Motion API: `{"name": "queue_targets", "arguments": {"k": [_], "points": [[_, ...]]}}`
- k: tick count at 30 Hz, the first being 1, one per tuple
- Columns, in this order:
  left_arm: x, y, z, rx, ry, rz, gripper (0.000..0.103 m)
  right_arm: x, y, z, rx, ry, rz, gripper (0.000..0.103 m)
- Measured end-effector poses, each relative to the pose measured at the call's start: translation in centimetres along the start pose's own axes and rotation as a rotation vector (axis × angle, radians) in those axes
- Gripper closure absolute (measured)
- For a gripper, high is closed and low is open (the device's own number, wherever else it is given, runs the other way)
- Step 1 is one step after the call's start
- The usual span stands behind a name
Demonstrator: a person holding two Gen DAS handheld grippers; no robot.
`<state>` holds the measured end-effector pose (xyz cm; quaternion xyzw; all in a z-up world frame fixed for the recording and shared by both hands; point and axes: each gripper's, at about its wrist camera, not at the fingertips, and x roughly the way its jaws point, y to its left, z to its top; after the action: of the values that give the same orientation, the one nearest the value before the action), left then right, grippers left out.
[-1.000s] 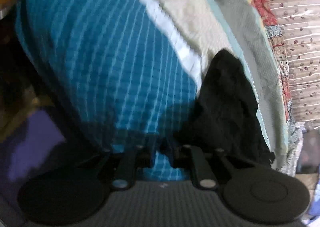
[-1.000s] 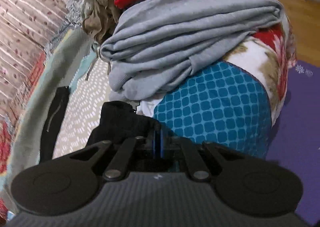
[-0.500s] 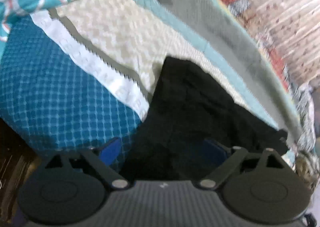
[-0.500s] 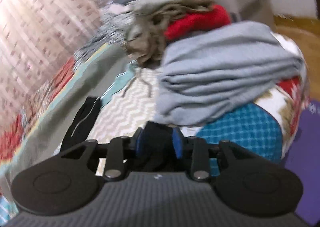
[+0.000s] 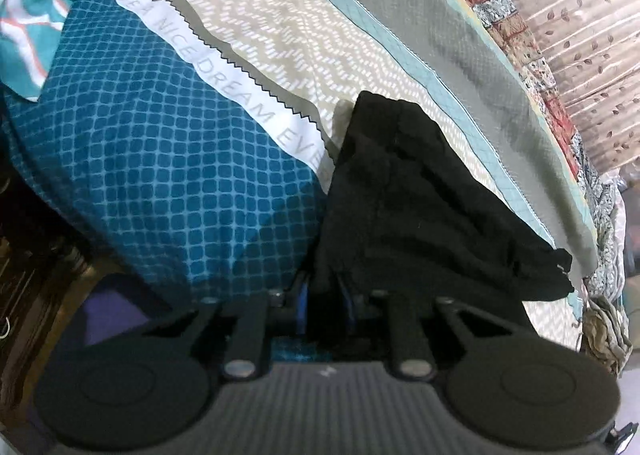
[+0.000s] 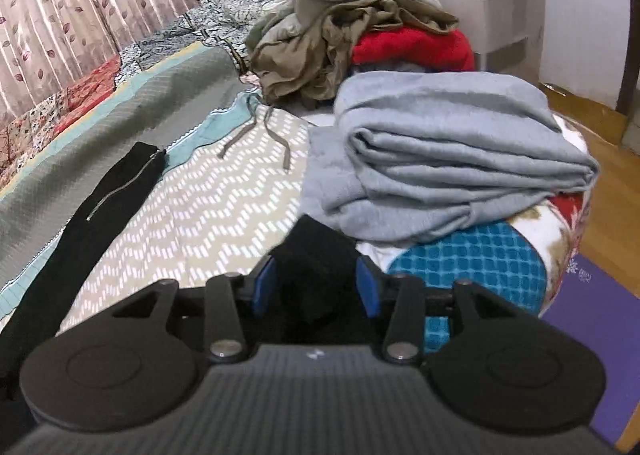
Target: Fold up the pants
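Observation:
The black pants (image 5: 420, 191) lie on the bed's beige zigzag cover (image 5: 280, 27), running from the near edge toward the far right. My left gripper (image 5: 326, 301) is at their near end; its jaws are closing, and a bunch of black cloth is pinched between the blue pads (image 5: 303, 301). In the right wrist view a pants leg with a zipper (image 6: 116, 191) stretches off to the left. My right gripper (image 6: 316, 287) has its jaws opening, and a fold of black cloth (image 6: 316, 255) sits loosely between the parted pads.
A folded grey sweatshirt (image 6: 448, 151) lies just beyond the right gripper, with an olive and red clothes heap (image 6: 344, 35) behind it. A blue chequered blanket (image 5: 160, 159) hangs over the bed's edge. A white cabinet (image 6: 504, 15), curtain (image 6: 60, 15) and purple mat (image 6: 600, 315) surround the bed.
The left jaws went wide, then closed on the black cloth while the hand rose. The right jaws went from shut to parted, and that hand rolled and shifted sideways.

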<state>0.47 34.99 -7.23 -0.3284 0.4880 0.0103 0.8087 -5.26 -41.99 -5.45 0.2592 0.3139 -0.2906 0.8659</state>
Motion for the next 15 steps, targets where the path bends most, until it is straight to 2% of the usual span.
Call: {"name": "queue_targets", "arguments": {"k": [2,4,5,6,7,8,12,15], "points": [[0.5,-0.1,-0.1,-0.003,0.005,0.006,0.088,1.1,0.8,0.3,0.015,0.033,-0.003,0.055],[1.0,0.0,0.0,-0.011,0.011,0.011,0.088,2.9,1.7,0.5,0.008,0.083,-0.055,0.056],[1.0,0.2,0.0,-0.015,0.011,0.014,0.088,4.1,1.8,0.4,0.008,0.117,-0.089,0.06],[1.0,0.3,0.1,-0.023,0.01,0.014,0.088,5.1,1.6,0.2,0.024,0.148,-0.115,0.088],[1.0,0.2,0.3,-0.028,0.008,0.01,0.088,5.6,1.0,0.1,0.069,0.17,-0.103,0.095],[0.8,0.2,0.5,-0.029,0.003,0.006,0.088,5.5,0.4,0.1,0.121,0.164,-0.088,0.095],[-0.1,-0.7,1.8,-0.004,-0.024,-0.006,0.088,1.8,0.6,2.1,0.166,0.048,0.009,0.098],[-0.6,-1.5,2.1,0.019,-0.036,-0.011,0.088,-3.8,0.7,4.9,0.177,-0.138,0.087,0.101]]}}
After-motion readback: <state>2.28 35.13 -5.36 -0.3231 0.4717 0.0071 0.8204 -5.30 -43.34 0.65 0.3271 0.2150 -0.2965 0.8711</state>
